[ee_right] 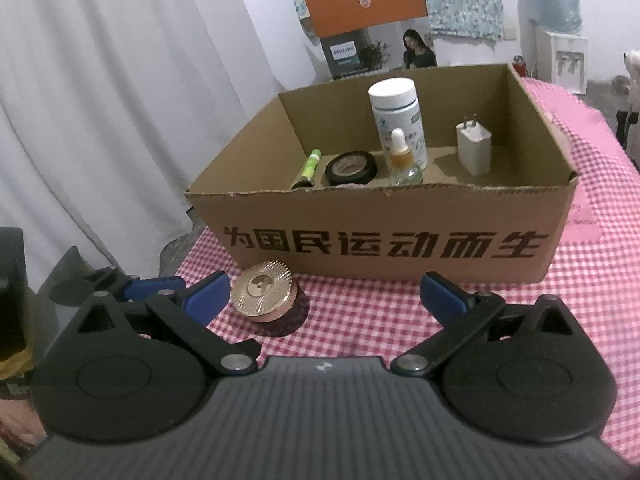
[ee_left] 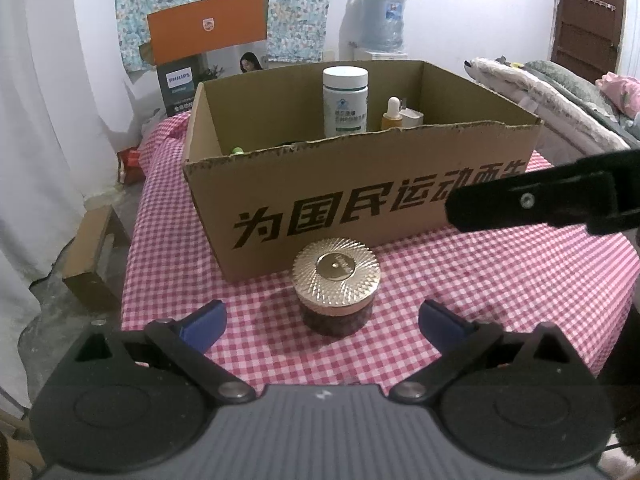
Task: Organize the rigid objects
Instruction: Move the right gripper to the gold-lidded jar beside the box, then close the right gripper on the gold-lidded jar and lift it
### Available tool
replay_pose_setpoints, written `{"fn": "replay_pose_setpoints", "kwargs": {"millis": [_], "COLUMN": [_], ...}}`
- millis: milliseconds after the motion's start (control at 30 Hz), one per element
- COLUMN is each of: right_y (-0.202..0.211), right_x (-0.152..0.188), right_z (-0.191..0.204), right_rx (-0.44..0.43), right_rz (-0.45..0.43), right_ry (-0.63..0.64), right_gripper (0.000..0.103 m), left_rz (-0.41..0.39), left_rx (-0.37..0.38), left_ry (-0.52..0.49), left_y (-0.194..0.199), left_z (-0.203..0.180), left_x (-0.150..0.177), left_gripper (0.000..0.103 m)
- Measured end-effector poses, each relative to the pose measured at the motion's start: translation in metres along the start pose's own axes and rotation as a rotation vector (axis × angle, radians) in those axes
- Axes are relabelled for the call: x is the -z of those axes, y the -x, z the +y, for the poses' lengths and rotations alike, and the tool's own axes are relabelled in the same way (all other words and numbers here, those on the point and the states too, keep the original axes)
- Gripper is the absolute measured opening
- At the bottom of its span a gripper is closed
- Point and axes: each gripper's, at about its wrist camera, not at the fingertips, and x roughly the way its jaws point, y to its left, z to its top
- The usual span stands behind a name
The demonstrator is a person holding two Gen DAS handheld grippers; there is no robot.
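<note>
A round jar with a ribbed gold lid (ee_left: 336, 286) (ee_right: 264, 293) stands on the checked cloth just in front of the cardboard box (ee_left: 360, 184) (ee_right: 384, 240). My left gripper (ee_left: 322, 326) is open, its blue pads on either side of the jar and a little nearer than it. My right gripper (ee_right: 326, 298) is open and empty, to the right of the jar; its black arm (ee_left: 540, 204) crosses the left wrist view. Inside the box are a white bottle (ee_right: 396, 118), a dropper bottle (ee_right: 402, 156), a tape roll (ee_right: 351, 168), a green tube (ee_right: 310, 166) and a white charger (ee_right: 474, 148).
The pink checked table (ee_left: 480, 280) ends close to the left of the box. White curtains (ee_right: 120, 80) hang at the left. An orange and grey Philips carton (ee_left: 208, 40) stands behind the box, and a water dispenser (ee_left: 380, 16) and bedding (ee_left: 560, 92) lie beyond.
</note>
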Motion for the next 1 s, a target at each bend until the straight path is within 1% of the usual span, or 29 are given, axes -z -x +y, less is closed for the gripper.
{"fn": "replay_pose_setpoints", "kwargs": {"millis": [267, 367, 467, 533, 633, 700, 733, 767, 800, 833, 867, 1000], "right_y": [-0.016, -0.02, -0.026, -0.031, -0.042, -0.051, -0.057, -0.062, -0.067, -0.071, -0.075, -0.086], "right_x": [0.002, 0.001, -0.001, -0.001, -0.003, -0.004, -0.005, -0.005, -0.005, -0.005, -0.005, -0.005], "right_z": [-0.008, -0.016, -0.021, -0.023, -0.022, -0.021, -0.021, -0.021, -0.021, -0.02, -0.02, -0.021], "right_rx": [-0.039, -0.056, -0.082, -0.099, -0.126, -0.145, -0.156, -0.164, -0.173, -0.182, -0.19, -0.218], "right_rz": [0.041, 0.046, 0.059, 0.074, 0.102, 0.125, 0.141, 0.156, 0.17, 0.18, 0.193, 0.226], "right_ry": [-0.048, -0.09, -0.119, -0.131, -0.142, -0.15, -0.157, -0.165, -0.173, -0.178, -0.184, -0.206], "right_gripper": [0.102, 0.102, 0.101, 0.099, 0.089, 0.081, 0.075, 0.071, 0.068, 0.062, 0.057, 0.049], "left_rz": [-0.003, -0.008, -0.011, -0.01, 0.0, 0.012, 0.021, 0.033, 0.04, 0.048, 0.054, 0.056], "left_rx": [0.004, 0.003, 0.0, 0.007, 0.028, 0.041, 0.045, 0.051, 0.056, 0.063, 0.067, 0.057], "left_ry": [-0.013, -0.022, -0.036, -0.038, -0.032, -0.032, -0.032, -0.03, -0.026, -0.021, -0.016, -0.005], "left_y": [-0.009, -0.014, -0.019, -0.023, -0.03, -0.036, -0.038, -0.042, -0.044, -0.047, -0.049, -0.051], "left_z": [0.0, 0.0, -0.001, -0.001, 0.0, 0.001, 0.0, 0.0, 0.0, -0.001, -0.001, -0.005], "left_x": [0.001, 0.0, -0.003, -0.003, -0.005, -0.006, -0.006, -0.007, -0.008, -0.009, -0.01, -0.012], "left_gripper": [0.103, 0.102, 0.101, 0.099, 0.096, 0.086, 0.08, 0.077, 0.07, 0.064, 0.063, 0.057]}}
